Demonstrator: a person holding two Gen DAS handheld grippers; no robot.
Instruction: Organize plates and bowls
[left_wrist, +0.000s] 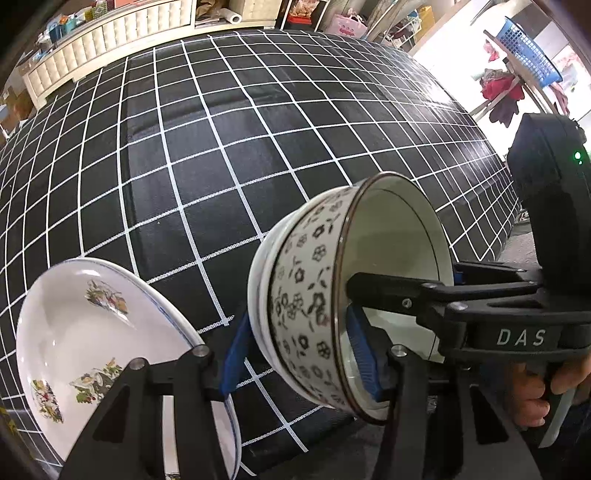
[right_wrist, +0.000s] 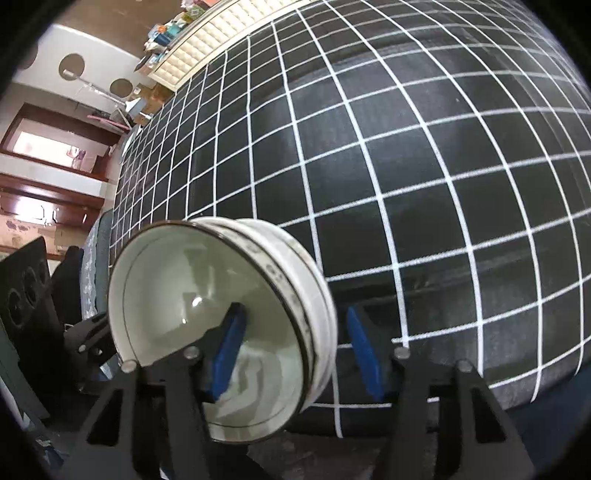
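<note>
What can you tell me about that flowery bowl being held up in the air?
The flowery bowl looks ceramic: white with dark flower prints outside, a plain glossy inside and a thin dark rim. It is tipped on its side above the checked cloth, nested in a plainer white bowl. Both grippers' blue pads straddle its wall.

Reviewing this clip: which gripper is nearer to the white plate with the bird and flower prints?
Left. The left gripper straddles the floral bowl stack, with the plate right beside its left finger. The right gripper reaches into the bowl from the far side, away from the plate.
</note>
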